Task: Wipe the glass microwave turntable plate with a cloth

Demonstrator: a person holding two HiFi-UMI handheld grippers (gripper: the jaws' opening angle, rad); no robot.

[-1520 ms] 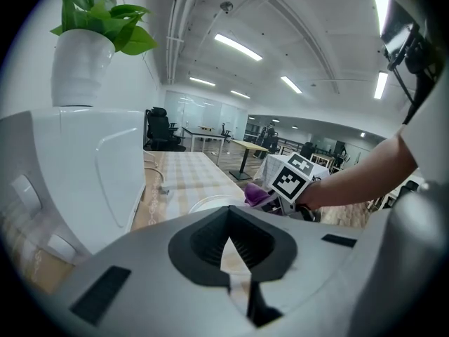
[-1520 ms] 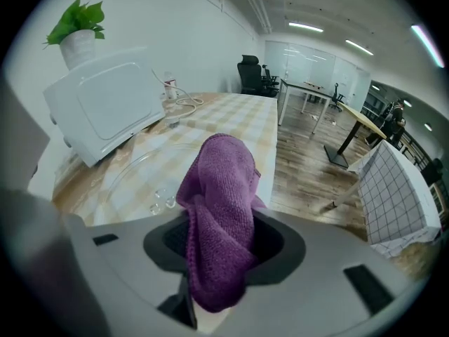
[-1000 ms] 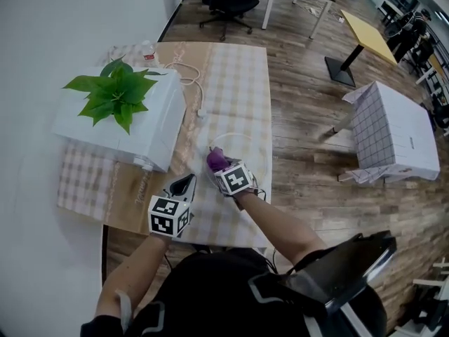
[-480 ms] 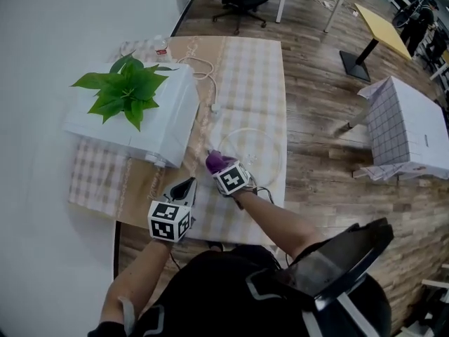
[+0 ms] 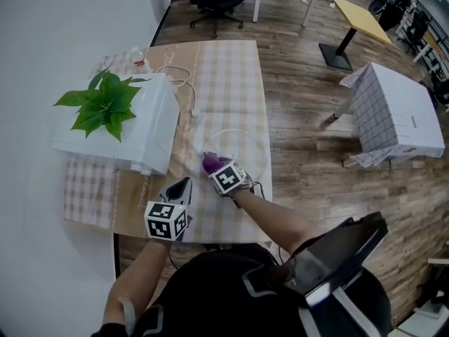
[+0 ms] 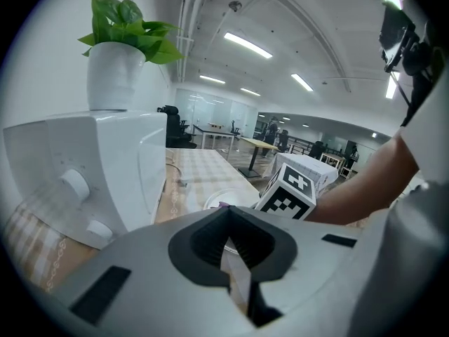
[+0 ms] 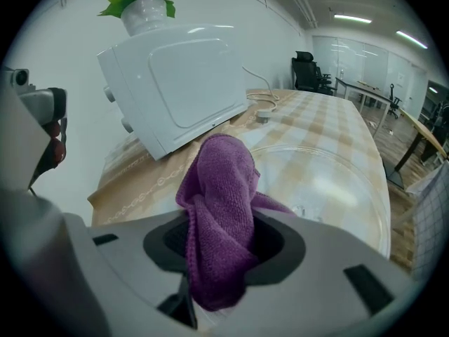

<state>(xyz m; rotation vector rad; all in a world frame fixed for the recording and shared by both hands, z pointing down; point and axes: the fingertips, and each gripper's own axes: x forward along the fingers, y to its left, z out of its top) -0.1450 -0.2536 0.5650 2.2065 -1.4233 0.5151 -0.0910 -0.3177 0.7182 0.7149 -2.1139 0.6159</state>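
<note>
Your right gripper [image 7: 223, 255] is clamped on a bunched purple terry cloth [image 7: 219, 188], with its free fold pushed forward so the fabric, not the jaws, meets the round clear glass turntable plate [image 7: 337, 188]. The plate lies flat on the beige checked tablecloth [image 5: 231, 83], near the white microwave oven [image 7: 175, 83]. Your left gripper [image 6: 228, 248] hangs off to the side, jaws pressed together on nothing, probably so as not to crowd the wiping. No brand or lettering is legible, only the square black-and-white markers [image 5: 226, 180].
</note>
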